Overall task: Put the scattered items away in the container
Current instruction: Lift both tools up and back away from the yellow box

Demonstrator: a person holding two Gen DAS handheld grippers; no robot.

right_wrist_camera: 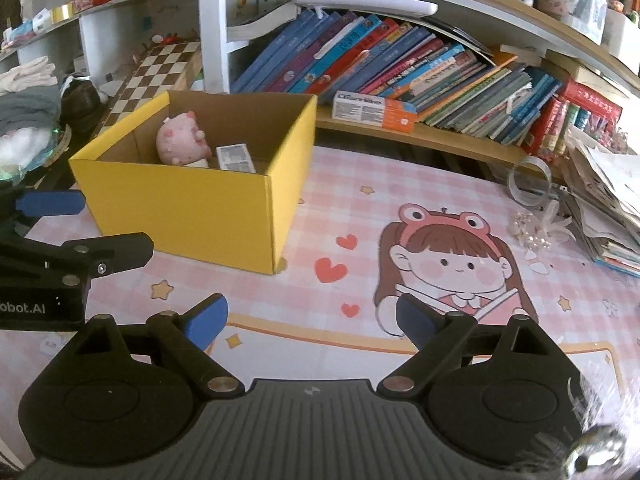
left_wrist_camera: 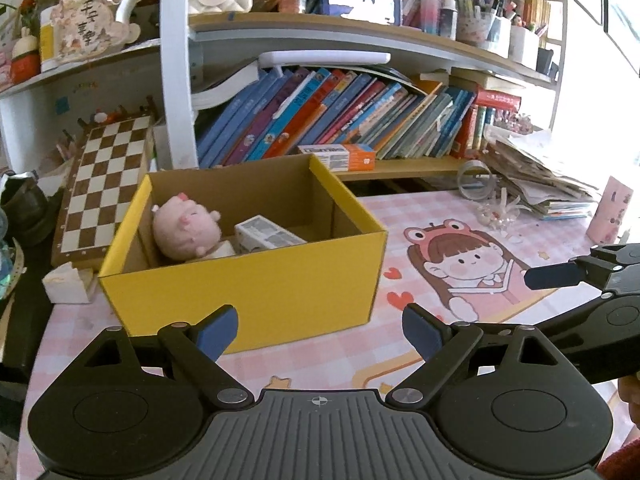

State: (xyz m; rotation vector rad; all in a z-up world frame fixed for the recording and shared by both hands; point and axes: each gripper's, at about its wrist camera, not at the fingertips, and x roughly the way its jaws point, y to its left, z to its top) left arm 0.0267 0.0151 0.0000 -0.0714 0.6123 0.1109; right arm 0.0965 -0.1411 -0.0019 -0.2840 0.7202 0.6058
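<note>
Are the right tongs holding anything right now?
No, the right tongs stand open and empty above the pink mat, with nothing between their blue pads.

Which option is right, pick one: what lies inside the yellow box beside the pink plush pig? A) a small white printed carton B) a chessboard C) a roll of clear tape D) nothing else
A: a small white printed carton lies against the pink plush pig inside the yellow box; the roll of clear tape and the chessboard sit outside it.
</note>
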